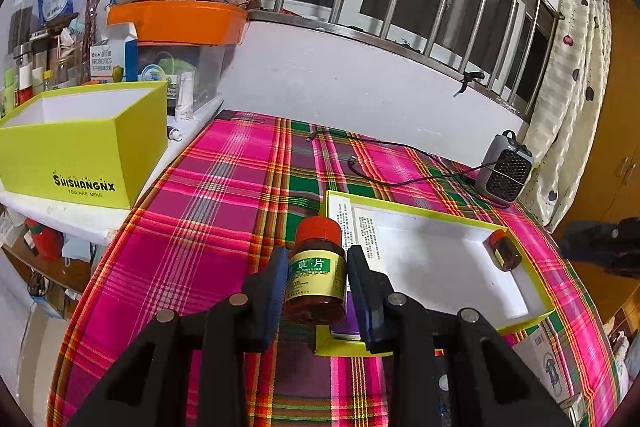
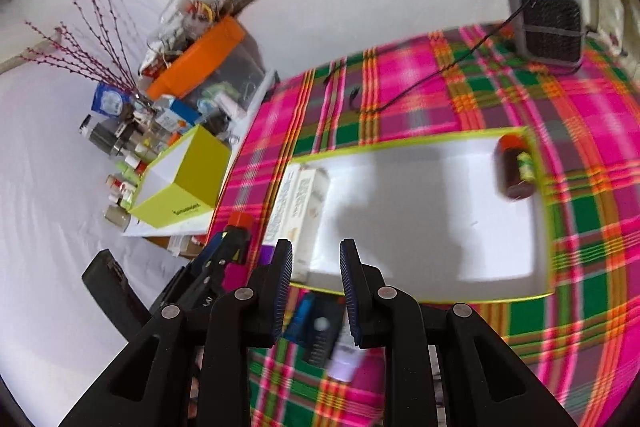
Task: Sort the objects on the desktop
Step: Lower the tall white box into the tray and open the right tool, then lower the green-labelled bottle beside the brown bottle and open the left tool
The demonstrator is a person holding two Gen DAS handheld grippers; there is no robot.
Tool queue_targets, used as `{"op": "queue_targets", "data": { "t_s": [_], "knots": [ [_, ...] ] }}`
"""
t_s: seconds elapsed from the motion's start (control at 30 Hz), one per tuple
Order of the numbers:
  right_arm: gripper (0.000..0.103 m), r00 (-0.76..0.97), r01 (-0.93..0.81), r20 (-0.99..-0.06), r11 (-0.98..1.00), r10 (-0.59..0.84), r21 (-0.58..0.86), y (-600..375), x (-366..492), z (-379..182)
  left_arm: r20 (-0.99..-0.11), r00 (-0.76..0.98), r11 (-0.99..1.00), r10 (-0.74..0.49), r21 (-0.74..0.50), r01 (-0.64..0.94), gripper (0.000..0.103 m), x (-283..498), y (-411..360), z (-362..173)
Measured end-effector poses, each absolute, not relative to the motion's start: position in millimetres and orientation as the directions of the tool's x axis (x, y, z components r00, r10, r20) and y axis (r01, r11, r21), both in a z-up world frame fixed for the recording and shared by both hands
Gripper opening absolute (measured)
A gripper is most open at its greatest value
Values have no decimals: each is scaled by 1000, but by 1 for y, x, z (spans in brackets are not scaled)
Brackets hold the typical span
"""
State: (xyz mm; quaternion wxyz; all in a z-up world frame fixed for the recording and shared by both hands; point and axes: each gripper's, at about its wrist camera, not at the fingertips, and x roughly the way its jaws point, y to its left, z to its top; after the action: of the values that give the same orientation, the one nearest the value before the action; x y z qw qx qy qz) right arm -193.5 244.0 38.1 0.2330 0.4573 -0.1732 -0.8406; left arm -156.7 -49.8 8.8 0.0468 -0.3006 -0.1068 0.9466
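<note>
The left gripper [image 1: 318, 281] pinches a bottle [image 1: 317, 273] with a red cap and a yellow-green label, its fingers [image 1: 276, 283] pressed on either side of the bottle's body. The bottle hangs upright above the near left corner of the tray [image 1: 440, 267], a shallow white tray with a yellow-green rim lying on the plaid cloth [image 1: 208, 211] that covers the desk. A second bottle [image 1: 505, 249] of the same kind lies on its side in the tray, against the right wall near the far corner. A white carton [image 1: 360, 227] with printed text lies along the tray's left wall. The right gripper [image 2: 316, 283] hovers over the near edge of the tray, its fingers [image 2: 282, 287] a little apart with nothing between them; that view is blurred. Below it, on the cloth just outside the tray's near edge, lie a few small items, too blurred to name. A grey heater [image 1: 506, 169] stands on the far right of the desk, its black cable [image 1: 400, 163] trailing across the cloth. To the left, off the cloth, a yellow-green box [image 1: 86, 143] stands open on a white shelf, with a clear bin under an orange lid [image 1: 180, 21] behind it.
</note>
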Motion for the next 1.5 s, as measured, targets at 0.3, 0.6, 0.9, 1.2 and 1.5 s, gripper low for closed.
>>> {"op": "queue_targets", "data": {
  "t_s": [0.3,0.6,0.9,1.2,1.5],
  "knots": [
    [26,-578,253,-660,-875,-480,414,286,-188,32,-534,-832,-977,153,-211,-44,31,-152,-37,17],
    [26,-596,278,-628,-862,-500,423,301,-194,12,-575,-807,-985,136,-165,-48,31,-158,-16,25],
    [26,-623,265,-612,-868,-487,420,321,-198,-3,-631,-752,-982,189,-117,-149,31,-172,32,31],
    [26,-624,250,-654,-903,-427,351,331,-204,-15,-680,-668,-950,302,-159,-269,31,-203,78,29],
    [26,-612,252,-661,-900,-434,357,340,-203,-23,-730,-593,-931,339,-170,-322,31,-230,115,20]
  ]
}}
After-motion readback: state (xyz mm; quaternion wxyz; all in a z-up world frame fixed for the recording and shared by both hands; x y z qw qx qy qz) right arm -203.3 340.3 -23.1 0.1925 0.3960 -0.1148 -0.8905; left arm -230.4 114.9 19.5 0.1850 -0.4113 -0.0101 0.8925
